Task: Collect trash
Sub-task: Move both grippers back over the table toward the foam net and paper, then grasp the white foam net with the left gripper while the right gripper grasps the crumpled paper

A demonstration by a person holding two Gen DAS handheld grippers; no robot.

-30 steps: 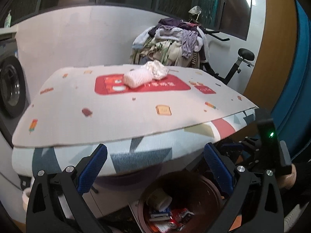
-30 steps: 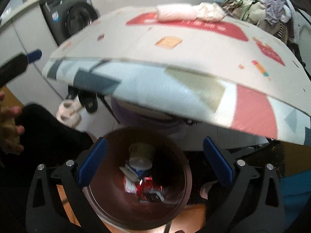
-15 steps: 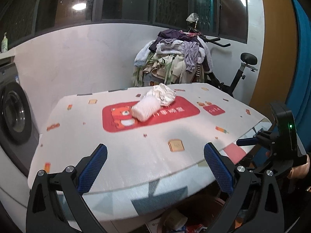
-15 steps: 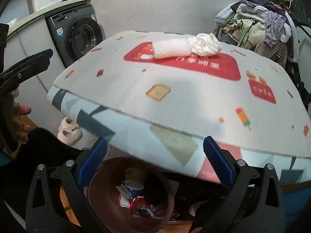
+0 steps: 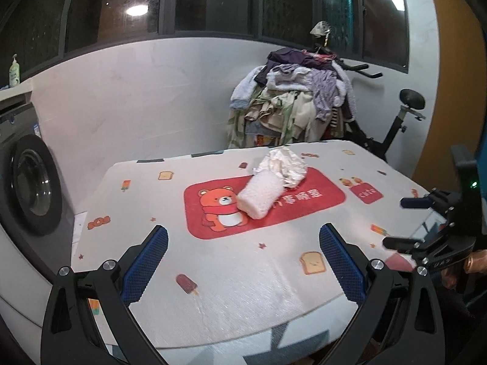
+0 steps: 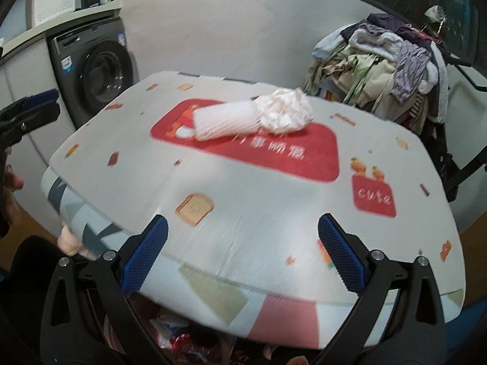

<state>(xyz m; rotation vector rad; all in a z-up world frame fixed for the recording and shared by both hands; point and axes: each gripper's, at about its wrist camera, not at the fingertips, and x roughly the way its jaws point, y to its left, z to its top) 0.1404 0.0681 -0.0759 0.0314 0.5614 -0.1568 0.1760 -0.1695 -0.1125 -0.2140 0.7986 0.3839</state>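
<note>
Left wrist: crumpled white tissue (image 5: 284, 165).

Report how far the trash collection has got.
Done: some trash already lies in a bin below the table edge, barely visible. In hand: nothing; the left gripper and right gripper are both open and empty above the near table edge. Left: the white foam roll and the crumpled paper touching it on the red mat.
</note>
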